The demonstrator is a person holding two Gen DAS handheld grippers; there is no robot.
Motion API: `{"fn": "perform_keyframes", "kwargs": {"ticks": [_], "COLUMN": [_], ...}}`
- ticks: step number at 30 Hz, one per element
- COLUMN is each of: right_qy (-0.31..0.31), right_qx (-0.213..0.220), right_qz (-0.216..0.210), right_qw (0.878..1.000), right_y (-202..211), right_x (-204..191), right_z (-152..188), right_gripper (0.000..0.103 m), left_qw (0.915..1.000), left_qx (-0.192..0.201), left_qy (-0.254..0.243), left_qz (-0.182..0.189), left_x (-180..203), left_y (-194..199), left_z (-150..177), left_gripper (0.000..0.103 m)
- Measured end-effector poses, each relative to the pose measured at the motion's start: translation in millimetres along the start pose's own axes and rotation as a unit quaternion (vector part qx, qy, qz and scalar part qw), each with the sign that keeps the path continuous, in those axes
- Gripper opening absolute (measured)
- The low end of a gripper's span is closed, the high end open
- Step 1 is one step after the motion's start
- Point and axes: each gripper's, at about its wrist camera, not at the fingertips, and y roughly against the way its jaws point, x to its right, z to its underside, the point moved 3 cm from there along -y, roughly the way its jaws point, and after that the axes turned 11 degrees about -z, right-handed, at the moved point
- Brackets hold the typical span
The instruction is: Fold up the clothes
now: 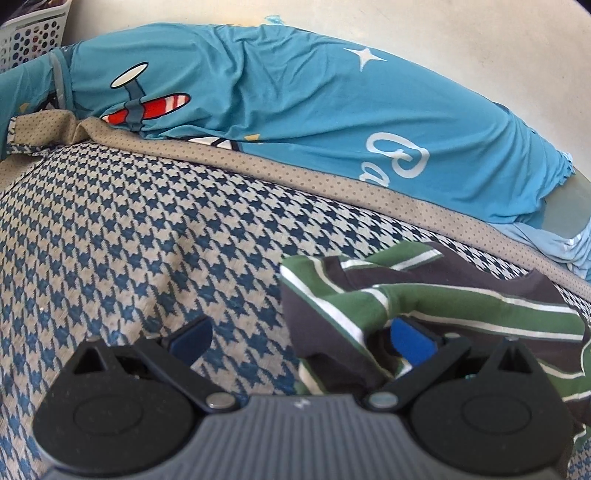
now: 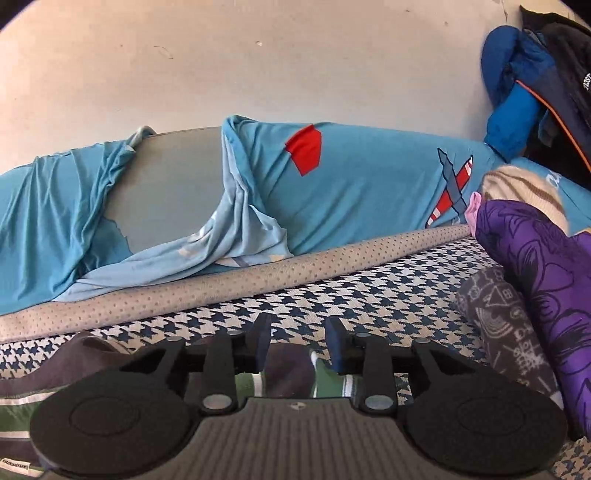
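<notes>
A green, dark brown and white striped garment (image 1: 424, 302) lies crumpled on the houndstooth mat (image 1: 129, 240). In the left wrist view my left gripper (image 1: 301, 341) stands wide open. Its right fingertip (image 1: 410, 341) is tucked under a fold of the garment, and its left fingertip (image 1: 192, 339) is over bare mat. In the right wrist view my right gripper (image 2: 299, 343) is partly open, with a narrow gap between the pads. The striped garment (image 2: 288, 374) lies just below and behind the fingers, and neither pad presses on it.
A blue sheet with an aeroplane print (image 1: 295, 92) covers the raised edge behind a dotted beige border (image 2: 184, 291). A purple cloth (image 2: 546, 288) and a grey patterned one (image 2: 491, 314) lie at the right. A white basket (image 1: 29, 33) stands far left, and jackets (image 2: 535, 81) hang on the wall.
</notes>
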Motion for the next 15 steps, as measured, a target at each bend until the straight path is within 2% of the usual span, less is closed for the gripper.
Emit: {"fn": "perform_keyframes", "kwargs": {"ticks": [3,8,11,15], "right_qy": [0.003,0.001,0.028,0.069], "right_qx": [-0.001,-0.023,-0.032,-0.048], "right_qz": [-0.029,-0.155,-0.222,-0.305], "right_qw": [1.000,0.988,0.974,0.949], "right_y": [4.0,12.1,22.0,38.6], "right_x": [-12.6,-49.3,-83.6,-133.4], "right_z": [2.1,8.2,15.7,32.0], "right_gripper": [0.032,0.032,0.032,0.032], "left_qw": [0.9998,0.9994,0.9987,0.9973], "left_qx": [-0.009,-0.013,-0.005,0.001], "left_qy": [0.016,0.028,0.038,0.056], "left_qz": [-0.006,-0.019,-0.033,-0.047], "left_x": [-12.5,-25.9,-37.6,-53.5], "left_y": [-0.6,1.3,6.0,9.7], "left_z": [-1.5,-3.6,-6.3,-12.1], "left_gripper": [0.103,0.103,0.103,0.103]}}
